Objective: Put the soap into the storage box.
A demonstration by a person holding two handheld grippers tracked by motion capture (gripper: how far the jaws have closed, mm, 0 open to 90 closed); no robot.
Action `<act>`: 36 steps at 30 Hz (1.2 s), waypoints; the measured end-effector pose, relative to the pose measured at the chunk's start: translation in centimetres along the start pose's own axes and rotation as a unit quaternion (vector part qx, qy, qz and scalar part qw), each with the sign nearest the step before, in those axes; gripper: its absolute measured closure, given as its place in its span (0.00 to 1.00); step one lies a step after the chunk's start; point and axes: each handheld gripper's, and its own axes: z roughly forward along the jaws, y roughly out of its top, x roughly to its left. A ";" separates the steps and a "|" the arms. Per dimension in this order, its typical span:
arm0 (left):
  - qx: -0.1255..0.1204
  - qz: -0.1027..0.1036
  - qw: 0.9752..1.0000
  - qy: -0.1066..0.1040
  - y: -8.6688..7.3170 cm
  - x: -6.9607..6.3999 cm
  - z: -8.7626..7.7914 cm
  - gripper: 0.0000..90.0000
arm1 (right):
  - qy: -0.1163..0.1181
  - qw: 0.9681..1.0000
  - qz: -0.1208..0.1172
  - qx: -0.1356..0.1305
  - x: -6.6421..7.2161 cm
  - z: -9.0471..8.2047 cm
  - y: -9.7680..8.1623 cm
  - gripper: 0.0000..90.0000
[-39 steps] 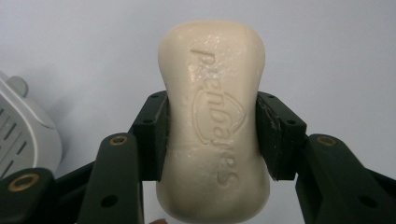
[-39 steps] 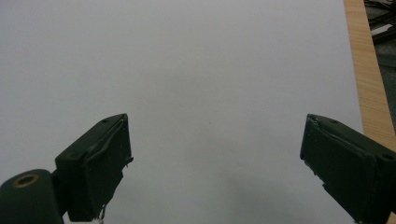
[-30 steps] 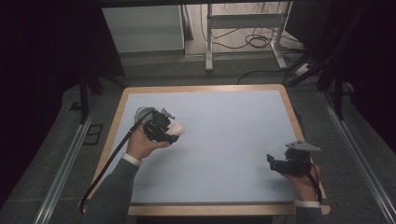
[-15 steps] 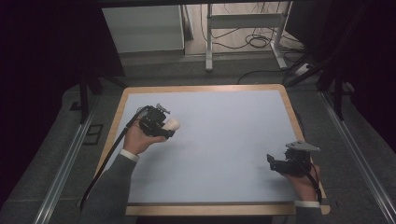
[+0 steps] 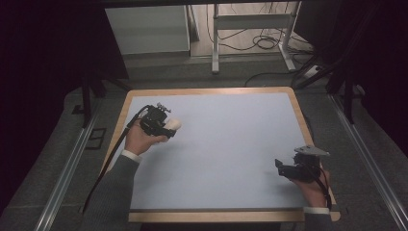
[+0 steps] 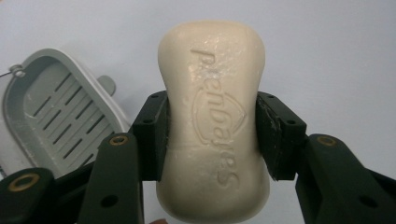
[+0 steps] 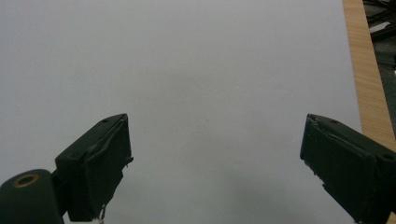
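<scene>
your left tongs (image 6: 212, 140) are pinching a cream bar of soap (image 6: 215, 116) across its narrowed waist, one jaw on each long side, the embossed face turned toward the gripper camera. in the high view the bar (image 5: 174, 125) pokes out of the left tongs (image 5: 166, 127) over the far-left part of the bench (image 5: 231, 144); whether it touches the surface or hangs just above it cannot be told from here.

just beside the bar, in the left gripper view, lies a grey slotted soap dish (image 6: 60, 114), empty, flat on the bench.

your right tongs (image 7: 215, 168) are spread wide with nothing between them, only bare bench below. in the high view they (image 5: 284, 168) sit near the bench's near-right corner, well apart from the soap.

handling notes, judged from the look of it:
- the bar seems solid and stiff, moderately heavy for its bulk; it should not flex.
- the surface looks dry and slightly pitted, so slip is probably low now, but soap is waxy and a hard squeeze may dent the sides or let it squirt forward.
- the waist is the sensible hold: the bulges at both ends act as stops against sliding along the jaws.
- avoid gripping across the rounded ends, or on the flat faces where the lettering would mar.
</scene>
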 end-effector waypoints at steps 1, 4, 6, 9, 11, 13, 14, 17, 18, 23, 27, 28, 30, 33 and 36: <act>0.000 0.000 1.000 0.000 0.0 0.0 0.0 0.55 | 0.000 1.000 0.000 0.000 0.0 0.0 0.0 0.09; 0.001 -0.007 1.000 0.002 0.1 0.6 0.1 0.55 | 0.000 1.000 0.000 0.000 -0.1 0.0 0.0 0.09; 0.001 -0.013 1.000 0.004 0.2 0.9 0.2 0.55 | -0.001 1.000 0.002 0.000 -0.1 0.0 0.0 0.09; 0.004 -0.016 1.000 0.010 0.3 1.2 0.7 0.55 | -0.001 1.000 0.001 0.000 -0.1 0.0 0.0 0.09; 0.003 -0.018 1.000 0.011 0.4 1.3 0.8 0.55 | -0.001 1.000 0.001 0.000 -0.1 0.0 0.0 0.09; 0.003 -0.023 1.000 0.011 0.4 1.7 0.9 0.55 | 0.000 1.000 0.001 -0.001 -0.1 0.0 0.0 0.09; 0.003 -0.024 1.000 0.013 0.5 1.8 0.9 0.55 | 0.000 1.000 0.001 -0.001 -0.1 0.0 0.0 0.09; 0.003 -0.033 0.999 0.017 0.6 2.4 1.0 0.55 | -0.001 1.000 0.001 0.000 -0.1 0.0 0.0 0.09; 0.004 -0.035 0.999 0.016 0.6 2.5 1.1 0.55 | -0.001 1.000 0.001 0.000 -0.1 0.0 0.0 0.09; 0.004 -0.047 0.999 0.021 0.9 3.3 1.5 0.55 | 0.000 1.000 0.002 0.000 -0.1 0.0 0.0 0.09; 0.004 -0.052 0.998 0.022 1.1 3.6 1.7 0.55 | -0.002 1.000 0.002 0.001 -0.1 0.0 0.0 0.09; 0.005 -0.054 0.998 0.023 1.1 3.7 1.8 0.55 | -0.003 1.000 0.004 0.003 -0.2 0.0 -0.1 0.10; 0.006 -0.056 0.998 0.026 1.1 3.9 1.9 0.55 | -0.004 1.000 0.004 0.004 -0.2 0.0 -0.1 0.10; 0.005 -0.065 0.997 0.030 1.2 4.3 1.9 0.55 | -0.003 1.000 0.005 0.004 -0.2 0.0 -0.1 0.10; 0.010 -0.069 0.997 0.031 1.2 4.6 1.9 0.55 | 0.001 1.000 0.000 0.000 -0.1 0.0 -0.1 0.10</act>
